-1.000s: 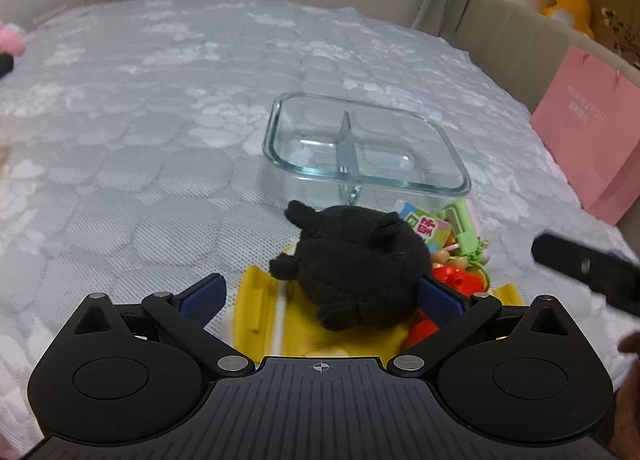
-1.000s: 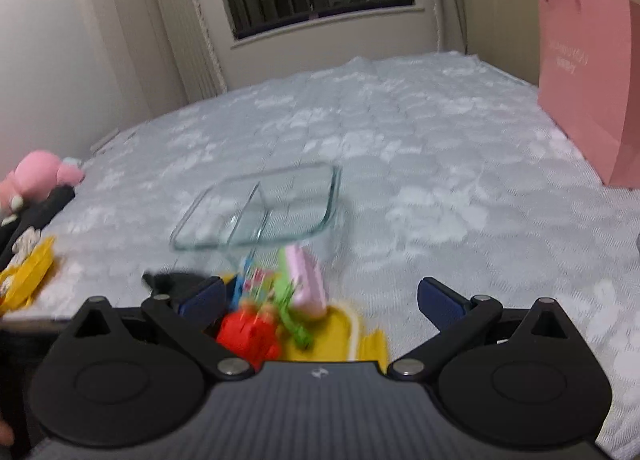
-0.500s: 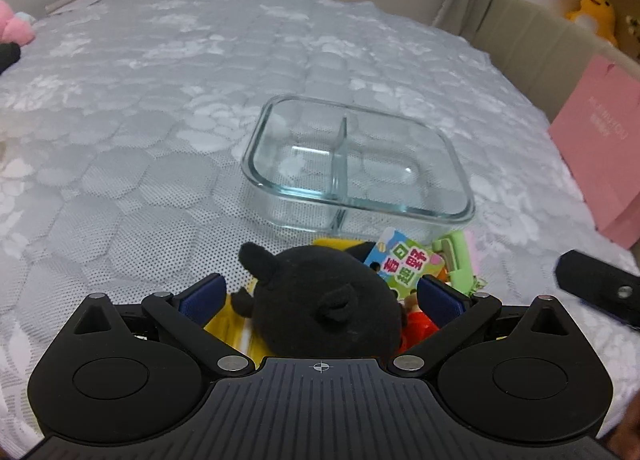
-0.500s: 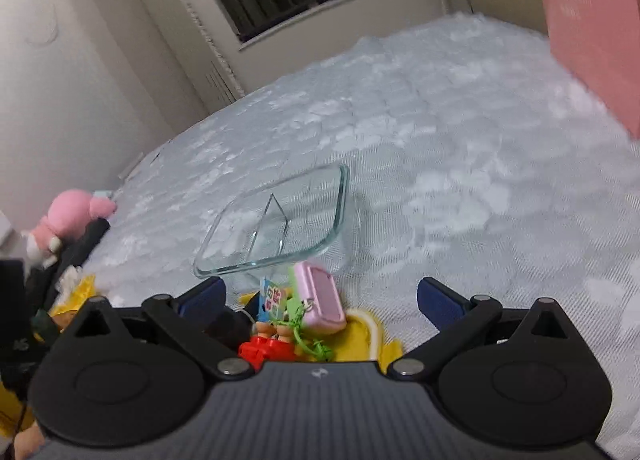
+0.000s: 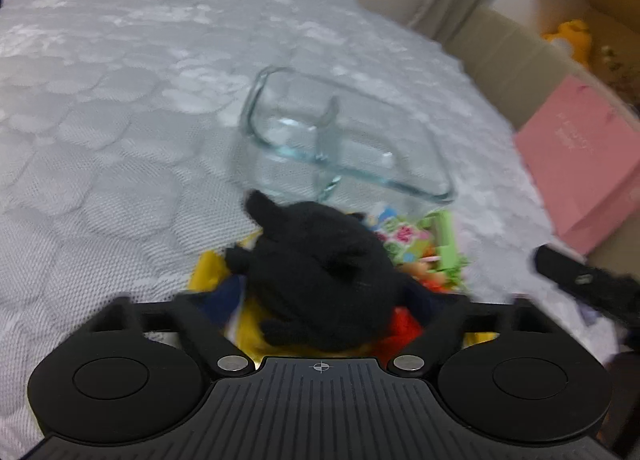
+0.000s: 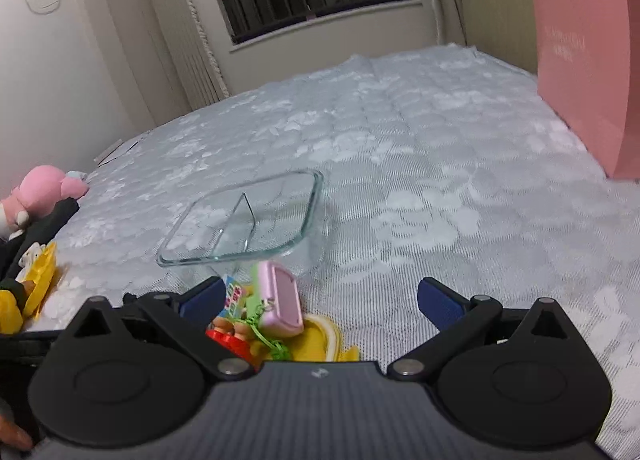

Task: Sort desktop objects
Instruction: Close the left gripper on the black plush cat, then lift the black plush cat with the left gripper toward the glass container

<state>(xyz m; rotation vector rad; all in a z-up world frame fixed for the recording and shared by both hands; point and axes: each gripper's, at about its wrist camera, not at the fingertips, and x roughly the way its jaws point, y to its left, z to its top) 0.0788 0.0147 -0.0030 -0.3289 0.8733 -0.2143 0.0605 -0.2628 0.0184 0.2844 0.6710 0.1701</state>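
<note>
Black plush (image 5: 320, 276), left wrist view: a rounded soft toy with small ears and stubby limbs, matt pile, sitting on a yellow tray (image 5: 212, 272) between the fingers of the left gripper (image 5: 320, 300). The blue pads sit close against its flanks, blurred; whether they already press it or only bracket it cannot be told. Judged light, squashy and non-slip; best taken across the widest part of the body, not by an ear or limb, which would let it dangle. Beside it on the tray, to its right: a green piece (image 5: 446, 236), a printed card (image 5: 404, 238), red and orange bits (image 5: 404, 326), all smeared by motion. Just beyond the tray stands a glass dish (image 5: 344, 139) with a centre divider, both halves bare; rigid, heavy and breakable by the look of it, a likely destination. Pink bag (image 5: 580, 163) far right; a black bar (image 5: 584, 284), probably the other tool, at right edge. Right wrist view: right gripper (image 6: 320, 300) spread wide, nothing between its fingers, hovering low over the quilt (image 6: 440, 179). Under its left finger lie the tray's small items: a pink case (image 6: 280, 300) on a green cord, the card (image 6: 234, 294), a red block (image 6: 228, 338). Dish (image 6: 240, 219) beyond them, empty. Pink plush (image 6: 44, 191) and yellow toys (image 6: 40, 276) at left edge; bag (image 6: 588, 67) standing at right.
</note>
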